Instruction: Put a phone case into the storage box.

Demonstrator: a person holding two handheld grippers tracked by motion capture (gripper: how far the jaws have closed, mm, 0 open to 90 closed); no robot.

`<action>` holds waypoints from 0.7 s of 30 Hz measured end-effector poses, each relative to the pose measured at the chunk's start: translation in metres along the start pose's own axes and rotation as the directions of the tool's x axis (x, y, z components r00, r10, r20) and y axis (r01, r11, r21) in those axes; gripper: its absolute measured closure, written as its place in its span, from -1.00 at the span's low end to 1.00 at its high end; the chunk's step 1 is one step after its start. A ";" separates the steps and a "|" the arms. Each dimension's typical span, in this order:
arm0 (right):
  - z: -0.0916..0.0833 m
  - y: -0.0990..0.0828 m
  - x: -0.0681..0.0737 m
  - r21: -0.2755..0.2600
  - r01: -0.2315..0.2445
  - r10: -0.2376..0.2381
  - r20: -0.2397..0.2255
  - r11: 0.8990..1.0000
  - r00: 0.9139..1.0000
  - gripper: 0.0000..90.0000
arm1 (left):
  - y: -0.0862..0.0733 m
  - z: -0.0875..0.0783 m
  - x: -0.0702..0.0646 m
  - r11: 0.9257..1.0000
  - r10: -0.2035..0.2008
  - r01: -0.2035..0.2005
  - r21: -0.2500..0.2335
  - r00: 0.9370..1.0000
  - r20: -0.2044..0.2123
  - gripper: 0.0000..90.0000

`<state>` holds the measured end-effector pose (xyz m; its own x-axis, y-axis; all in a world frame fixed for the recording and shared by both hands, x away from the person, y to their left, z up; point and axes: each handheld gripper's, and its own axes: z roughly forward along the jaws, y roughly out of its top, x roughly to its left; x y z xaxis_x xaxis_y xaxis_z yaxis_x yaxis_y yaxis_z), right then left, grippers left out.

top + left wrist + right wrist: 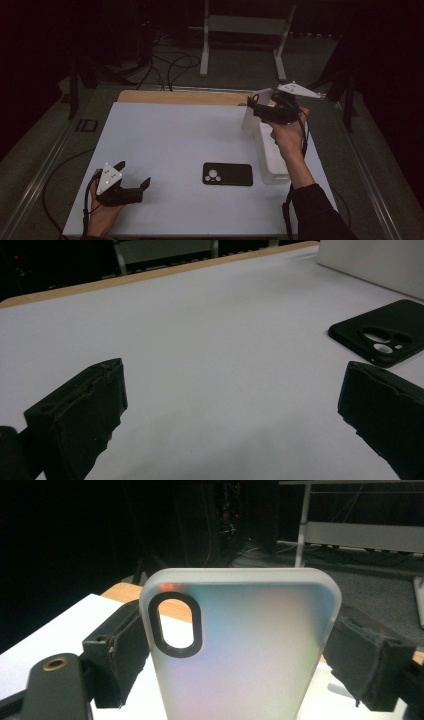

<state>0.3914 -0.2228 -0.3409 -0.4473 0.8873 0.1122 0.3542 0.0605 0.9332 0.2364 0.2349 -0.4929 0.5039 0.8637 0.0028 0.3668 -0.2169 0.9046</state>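
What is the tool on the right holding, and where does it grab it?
The right tool pinches a frosted phone case by its two long side edges. The left tool holds nothing.

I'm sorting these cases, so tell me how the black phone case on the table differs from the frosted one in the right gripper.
The black phone case is opaque and dark; the frosted case is pale and translucent. The black phone case lies flat on the table, untouched; the frosted case is held upright in the air between the jaws of the right gripper. The black one has a wide camera cutout with round holes; the frosted one has a narrow oval. Both are rounded rectangles.
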 end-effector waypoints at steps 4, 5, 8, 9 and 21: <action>0.003 0.000 -0.005 0.003 -0.003 0.003 0.017 1.000 1.000 -0.63 | 0.000 0.000 0.000 1.000 -0.001 0.001 -0.002 1.000 -0.001 -1.00; 0.003 0.000 -0.005 0.003 -0.003 0.003 0.017 1.000 1.000 -0.63 | 0.000 0.000 0.000 1.000 -0.001 0.001 -0.002 1.000 -0.001 -1.00; 0.005 0.001 -0.008 0.006 -0.003 0.003 0.031 1.000 1.000 -0.63 | 0.000 0.000 0.000 1.000 0.000 0.000 -0.001 1.000 -0.001 -1.00; 0.005 0.001 -0.008 0.006 -0.003 0.003 0.031 1.000 1.000 -0.63 | 0.000 0.000 0.000 1.000 0.000 0.000 -0.001 1.000 -0.001 -1.00; 0.014 0.002 -0.022 0.013 -0.008 0.007 0.087 1.000 0.996 -0.63 | 0.000 -0.001 0.000 1.000 0.000 0.000 -0.004 1.000 -0.002 -1.00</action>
<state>0.4134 -0.2363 -0.3464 -0.3713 0.9243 0.0884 0.3686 0.0594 0.9277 0.2361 0.2353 -0.4925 0.5026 0.8645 0.0037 0.3639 -0.2154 0.9062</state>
